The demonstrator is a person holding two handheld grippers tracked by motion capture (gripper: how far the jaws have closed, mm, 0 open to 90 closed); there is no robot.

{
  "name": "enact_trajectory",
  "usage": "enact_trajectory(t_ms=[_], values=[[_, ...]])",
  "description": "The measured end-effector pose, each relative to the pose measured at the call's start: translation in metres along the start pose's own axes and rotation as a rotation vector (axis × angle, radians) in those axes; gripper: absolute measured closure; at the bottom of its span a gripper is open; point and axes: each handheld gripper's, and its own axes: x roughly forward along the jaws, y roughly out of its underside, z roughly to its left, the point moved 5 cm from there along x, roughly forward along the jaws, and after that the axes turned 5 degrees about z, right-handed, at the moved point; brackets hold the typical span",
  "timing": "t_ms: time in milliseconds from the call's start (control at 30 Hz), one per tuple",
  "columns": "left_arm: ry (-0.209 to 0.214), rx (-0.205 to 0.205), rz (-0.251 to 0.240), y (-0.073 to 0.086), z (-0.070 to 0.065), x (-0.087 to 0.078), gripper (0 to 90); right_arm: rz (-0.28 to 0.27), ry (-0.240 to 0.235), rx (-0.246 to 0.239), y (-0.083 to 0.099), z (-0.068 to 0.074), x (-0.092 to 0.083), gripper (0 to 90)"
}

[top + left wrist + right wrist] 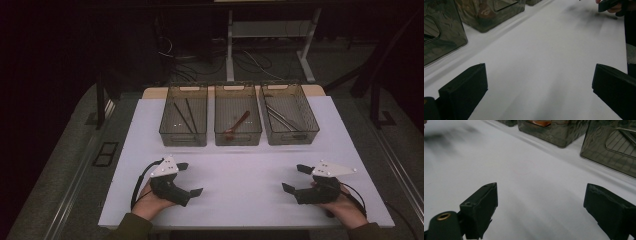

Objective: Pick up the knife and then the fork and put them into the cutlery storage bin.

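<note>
Both the left gripper [191, 179] and right gripper [290, 178] gape wide, holding nothing. Three smoky translucent plastic bins [238, 121] lie ahead of them across the white table [240, 175]. The red spoon [237, 125], long axis slanting, sits roughly midway between both.

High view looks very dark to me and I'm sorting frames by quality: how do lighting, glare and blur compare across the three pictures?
High view: white table lit, surroundings nearly black, three bins dim but readable. Left gripper view: bin walls show wavy reflections, the far hand is soft, blurred shadows near it. Right gripper view: smeared shadow top left, rippled glare on the bin walls.
</note>
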Motion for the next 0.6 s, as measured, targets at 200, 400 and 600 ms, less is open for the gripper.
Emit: enact_trajectory(t_ms=[200,400,600], values=[[-0.002,0.004,0.007,0.0004,0.0006,0.0005,0.0,0.0,-0.004,-0.01,-0.0005,0.0012,0.0004,11.4],[-0.003,0.0,0.006,0.0005,0.0005,0.0009,0.0,0.002,-0.004,-0.017,-0.0005,0.0016,0.0008,11.4],[-0.001,-0.002,0.005,0.0006,0.0002,0.0017,0.0,0.003,-0.003,-0.024,-0.0007,0.0017,0.0013,11.4]])
